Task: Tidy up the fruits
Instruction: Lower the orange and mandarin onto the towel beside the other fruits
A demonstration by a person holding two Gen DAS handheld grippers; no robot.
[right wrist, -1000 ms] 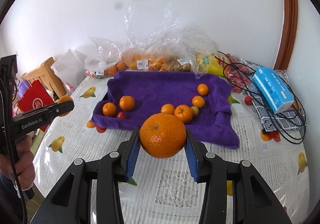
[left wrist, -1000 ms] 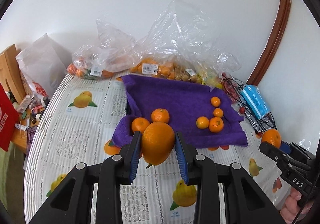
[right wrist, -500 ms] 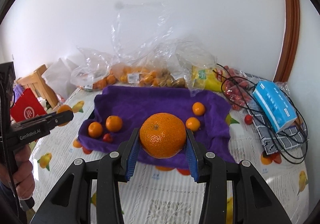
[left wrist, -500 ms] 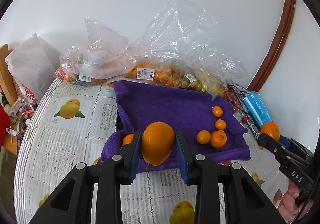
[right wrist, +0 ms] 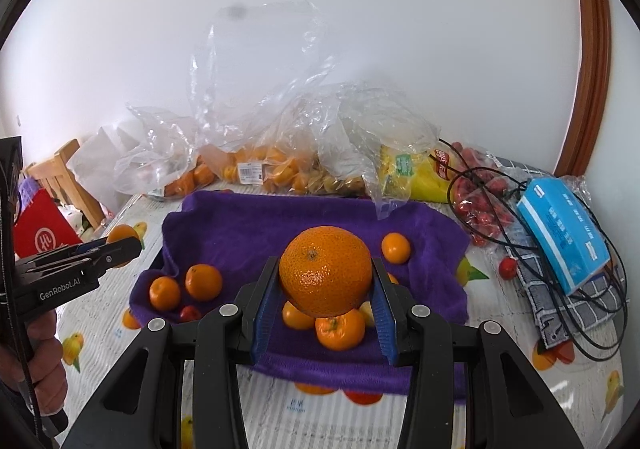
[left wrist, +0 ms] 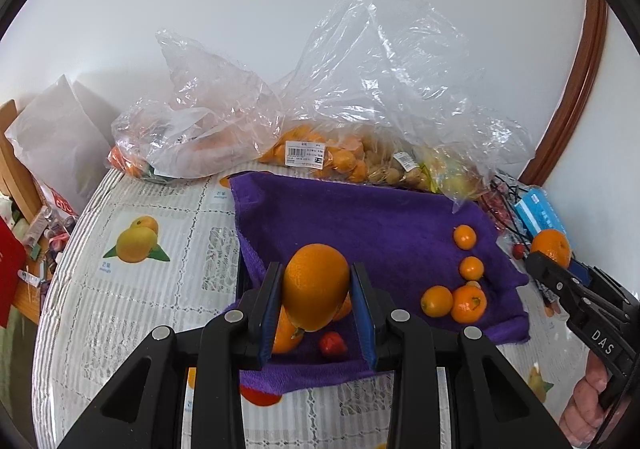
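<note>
My left gripper (left wrist: 316,301) is shut on a large oval orange (left wrist: 316,285), held over the near left corner of the purple towel (left wrist: 360,217). My right gripper (right wrist: 325,297) is shut on a big round orange (right wrist: 325,277), held over the towel's (right wrist: 280,217) near edge. Small oranges (left wrist: 456,301) and a small red fruit (left wrist: 332,343) lie on the towel. Two oranges (right wrist: 188,285) sit at its left end in the right wrist view. Each gripper shows at the edge of the other's view: the right one (left wrist: 552,261) and the left one (right wrist: 120,245).
Clear plastic bags of fruit (left wrist: 320,153) line the wall behind the towel. A blue box (right wrist: 560,229), black cable (right wrist: 560,289) and checked cloth lie to the right. A wooden chair (right wrist: 60,177) and red bag (right wrist: 40,237) stand left of the table (left wrist: 140,289).
Both grippers have moved forward toward the towel with their oranges still held. The towel and bags now look closer and larger in both views.
</note>
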